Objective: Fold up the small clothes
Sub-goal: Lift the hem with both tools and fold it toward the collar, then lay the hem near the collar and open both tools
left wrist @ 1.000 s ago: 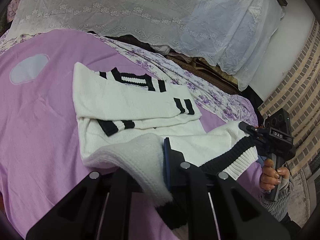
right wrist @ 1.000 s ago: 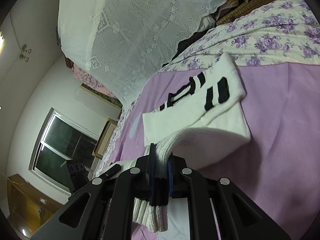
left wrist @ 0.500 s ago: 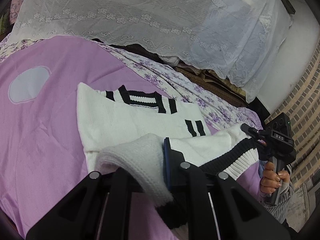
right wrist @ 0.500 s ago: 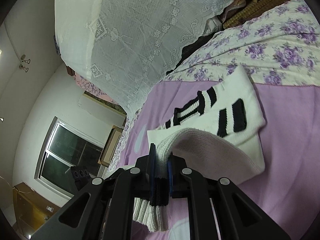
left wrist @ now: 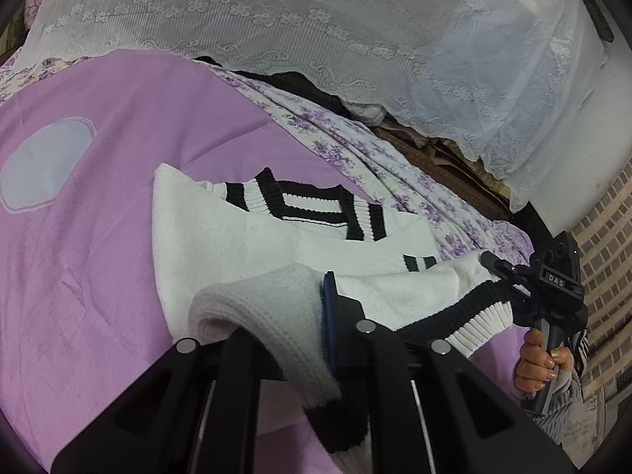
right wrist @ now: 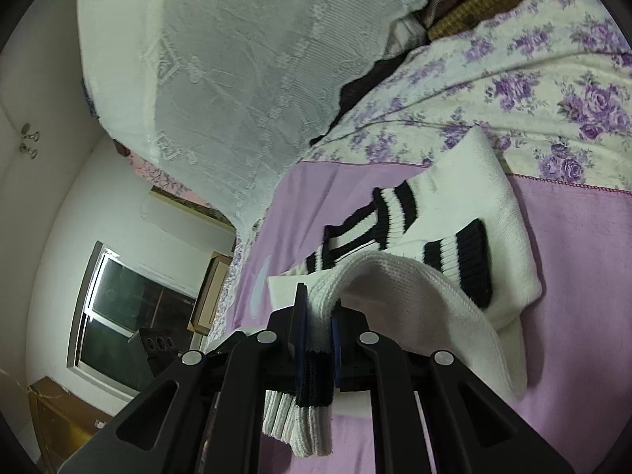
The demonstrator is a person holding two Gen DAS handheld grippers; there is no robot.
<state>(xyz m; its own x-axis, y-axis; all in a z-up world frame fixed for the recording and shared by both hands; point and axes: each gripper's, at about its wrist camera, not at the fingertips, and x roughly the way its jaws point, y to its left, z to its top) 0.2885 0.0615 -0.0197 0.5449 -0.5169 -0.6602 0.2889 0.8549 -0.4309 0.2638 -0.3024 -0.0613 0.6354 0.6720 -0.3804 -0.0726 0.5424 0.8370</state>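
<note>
A small white knit sweater with black-and-white striped collar and cuffs lies on the pink bedspread. Its striped hem is lifted off the bed and held over the body, towards the collar. My left gripper is shut on the hem's left end, the white knit draped over its fingers. In the left wrist view my right gripper pinches the hem's other end, held by a hand. In the right wrist view the right gripper is shut on the ribbed hem of the sweater, whose folded sleeves lie across the chest.
A white lace cover drapes over bedding behind the sweater. A floral sheet borders the pink spread. A brick-pattern wall stands at the right. A window and a wooden cabinet show in the right wrist view.
Both grippers carried the lifted hem forward over the sweater's body towards the collar. The fold now covers most of the lower sweater and the collar looms closer.
</note>
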